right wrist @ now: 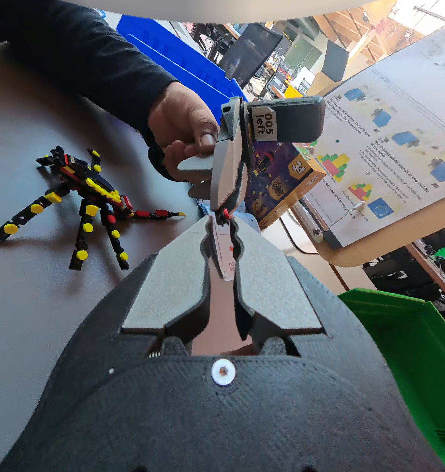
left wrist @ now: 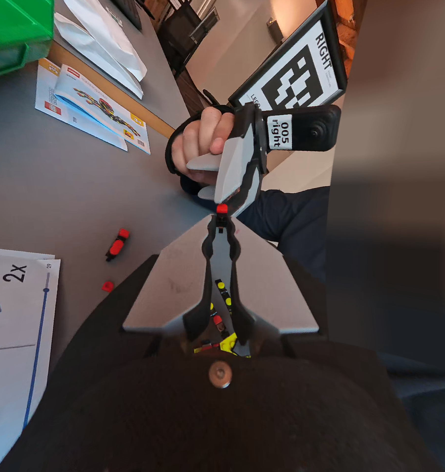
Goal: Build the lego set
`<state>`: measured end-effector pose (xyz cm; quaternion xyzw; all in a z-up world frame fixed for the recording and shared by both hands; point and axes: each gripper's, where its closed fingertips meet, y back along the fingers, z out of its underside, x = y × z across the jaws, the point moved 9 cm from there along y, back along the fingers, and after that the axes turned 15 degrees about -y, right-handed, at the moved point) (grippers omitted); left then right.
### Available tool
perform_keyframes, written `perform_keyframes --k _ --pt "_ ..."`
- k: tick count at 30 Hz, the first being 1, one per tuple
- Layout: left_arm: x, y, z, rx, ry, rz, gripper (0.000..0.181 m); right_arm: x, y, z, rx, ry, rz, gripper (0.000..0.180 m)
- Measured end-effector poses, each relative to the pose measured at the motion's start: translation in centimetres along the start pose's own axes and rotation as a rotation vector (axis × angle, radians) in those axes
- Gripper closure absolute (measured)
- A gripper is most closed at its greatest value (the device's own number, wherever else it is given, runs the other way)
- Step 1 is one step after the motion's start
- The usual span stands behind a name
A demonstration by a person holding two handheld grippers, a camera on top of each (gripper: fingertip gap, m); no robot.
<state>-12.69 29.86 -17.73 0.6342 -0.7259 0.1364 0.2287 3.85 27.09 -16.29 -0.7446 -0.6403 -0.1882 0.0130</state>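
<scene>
Left tool (left wrist: 221, 221) pinching black piece (left wrist: 220, 224) lengthwise, right tool (left wrist: 224, 204) clamping red piece (left wrist: 221, 209)

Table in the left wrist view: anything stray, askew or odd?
Two loose bits lie apart from the build: a small red-and-black assembly on its side and a single red piece nearer the open instruction page. Nothing looks spilled or broken.
</scene>
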Motion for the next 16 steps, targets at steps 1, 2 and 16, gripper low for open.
perform_keyframes --k 1,2,16 --pt "-0.1 -0.1 0.1 -0.002 -0.002 -0.006 0.175 0.0 0.0 0.0 0.005 0.008 0.003 0.169" --pt "-0.1 -0.1 0.1 -0.009 0.000 -0.003 0.175 -0.1 0.1 0.0 0.006 0.025 0.004 0.168" --pt "-1.9 -1.9 3.2 -0.441 -0.426 -0.393 0.175 2.1 -0.8 4.8 -0.295 -0.186 -0.090 0.153"
